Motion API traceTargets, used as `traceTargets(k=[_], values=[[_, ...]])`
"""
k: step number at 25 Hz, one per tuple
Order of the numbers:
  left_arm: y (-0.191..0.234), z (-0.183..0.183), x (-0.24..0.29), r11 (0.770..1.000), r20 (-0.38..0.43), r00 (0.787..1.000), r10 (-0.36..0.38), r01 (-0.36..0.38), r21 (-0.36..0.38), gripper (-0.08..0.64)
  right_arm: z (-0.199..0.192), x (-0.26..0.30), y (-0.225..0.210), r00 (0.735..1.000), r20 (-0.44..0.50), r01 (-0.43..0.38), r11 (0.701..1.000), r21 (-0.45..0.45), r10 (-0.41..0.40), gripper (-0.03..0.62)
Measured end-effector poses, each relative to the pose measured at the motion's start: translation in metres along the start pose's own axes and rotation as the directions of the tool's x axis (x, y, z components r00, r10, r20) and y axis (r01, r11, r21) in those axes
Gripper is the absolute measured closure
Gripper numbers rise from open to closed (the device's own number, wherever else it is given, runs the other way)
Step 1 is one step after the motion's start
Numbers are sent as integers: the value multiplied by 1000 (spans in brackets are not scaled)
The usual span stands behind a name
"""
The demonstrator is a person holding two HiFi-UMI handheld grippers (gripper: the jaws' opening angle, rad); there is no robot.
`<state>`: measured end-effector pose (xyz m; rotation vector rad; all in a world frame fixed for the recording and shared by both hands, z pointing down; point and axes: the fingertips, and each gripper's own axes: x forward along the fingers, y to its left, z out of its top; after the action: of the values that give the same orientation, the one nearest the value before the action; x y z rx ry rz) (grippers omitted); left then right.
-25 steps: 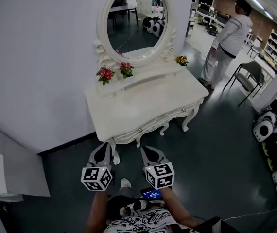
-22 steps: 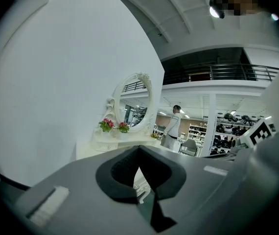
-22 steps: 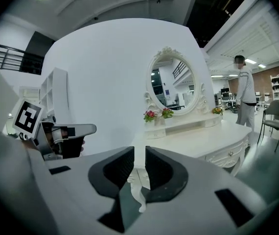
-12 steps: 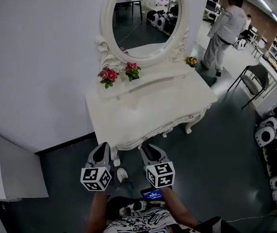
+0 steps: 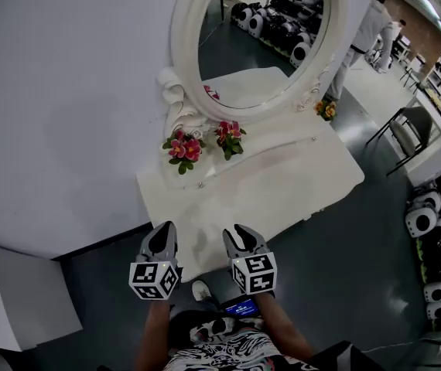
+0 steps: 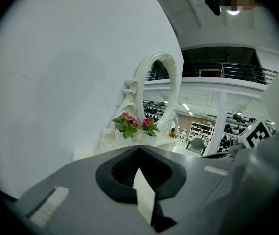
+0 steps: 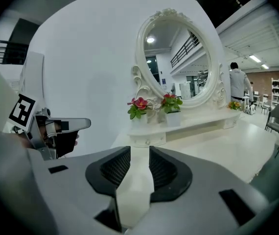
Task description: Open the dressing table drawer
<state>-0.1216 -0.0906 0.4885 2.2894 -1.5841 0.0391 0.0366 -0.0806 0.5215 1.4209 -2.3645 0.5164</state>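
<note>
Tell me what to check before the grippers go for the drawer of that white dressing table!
1. Right gripper open and empty: ok; its jaws are opening with nothing between them.
2. Left gripper empty: ok; its jaws are together on nothing.
3. Drawer front in sight: not ok; the white dressing table's top hides it in every view.
4. Drawer shut or open: cannot tell.
5. Pink potted flowers out of the way: ok; they stand at the back by the oval white-framed mirror.
6. Person in white clear: ok; standing well beyond the table's far right end.
</note>
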Motion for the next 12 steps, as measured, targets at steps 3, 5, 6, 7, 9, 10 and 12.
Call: traceTargets(k=[3, 5, 6, 7, 9, 10, 12], values=[[19, 4, 23, 1000, -13, 1000, -16, 16, -6, 558, 12, 27, -4, 1000, -3, 20, 1000, -2, -20, 469], [27, 4, 35, 1000, -20, 1000, -23, 23, -12, 558, 18, 41, -7, 1000, -9, 26, 1000, 6, -26, 468], [30, 4, 39, 1000, -24, 999, -27, 26, -15, 558, 19, 46, -7, 1000, -12, 28, 1000, 12, -28, 465], [32, 3, 43, 999, -29, 999, -30, 30, -19, 558, 21, 50, -8, 999, -15, 30, 999, 15, -30, 465], [37, 2, 51, 999, -34, 999, -32, 31, -27, 558, 25, 55, -10, 999, -17, 34, 999, 10, -34, 465], [39, 1, 55, 999, -37, 999, -32, 31, -31, 558, 27, 59, -12, 999, -14, 36, 999, 6, -36, 465], [42, 1, 62, 999, -40, 999, -34, 32, -34, 558, 31, 66, -15, 999, -3, 41, 999, 0, -41, 465]])
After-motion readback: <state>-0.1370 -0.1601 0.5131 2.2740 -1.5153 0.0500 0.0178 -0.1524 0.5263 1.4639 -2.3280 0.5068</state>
